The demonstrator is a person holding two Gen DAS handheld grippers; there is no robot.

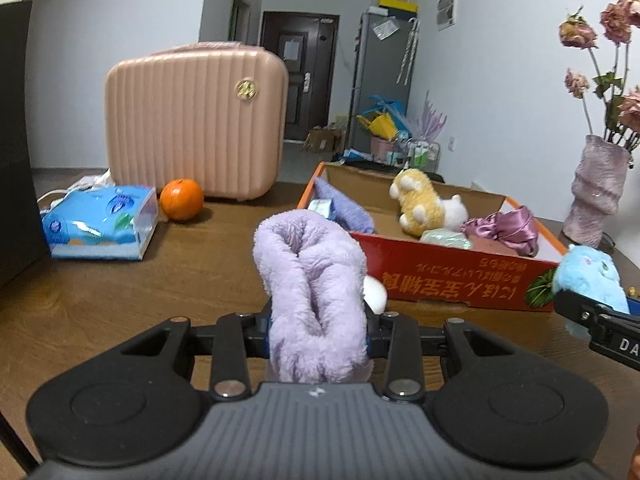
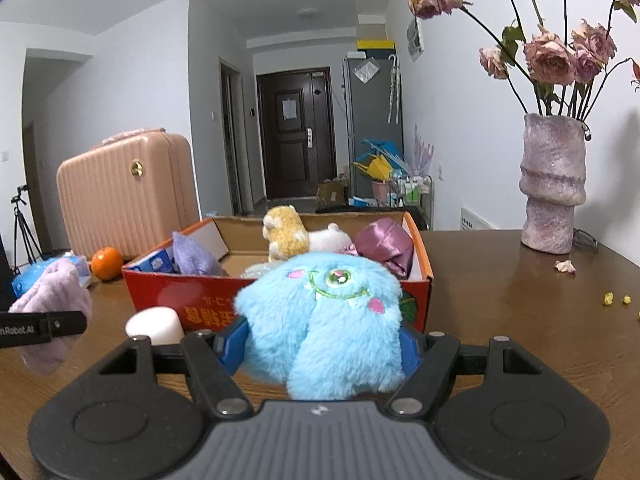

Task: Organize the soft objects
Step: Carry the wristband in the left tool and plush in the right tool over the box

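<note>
My left gripper (image 1: 318,336) is shut on a fluffy lilac cloth (image 1: 316,292), held above the wooden table short of the red cardboard box (image 1: 452,276). My right gripper (image 2: 324,344) is shut on a blue plush monster (image 2: 324,320), held just in front of the same box (image 2: 200,300). The box holds a yellow plush animal (image 1: 420,204), a purple towel (image 1: 344,208), a mauve satin cloth (image 1: 508,228) and a pale green item (image 1: 446,239). The blue monster also shows in the left wrist view (image 1: 592,280), and the lilac cloth shows in the right wrist view (image 2: 52,304).
A white rounded object (image 2: 154,324) lies on the table before the box. A pink suitcase (image 1: 196,124), an orange (image 1: 182,200) and a blue tissue pack (image 1: 100,224) stand at the left. A vase of dried roses (image 2: 554,184) stands at the right, with petals (image 2: 564,266) nearby.
</note>
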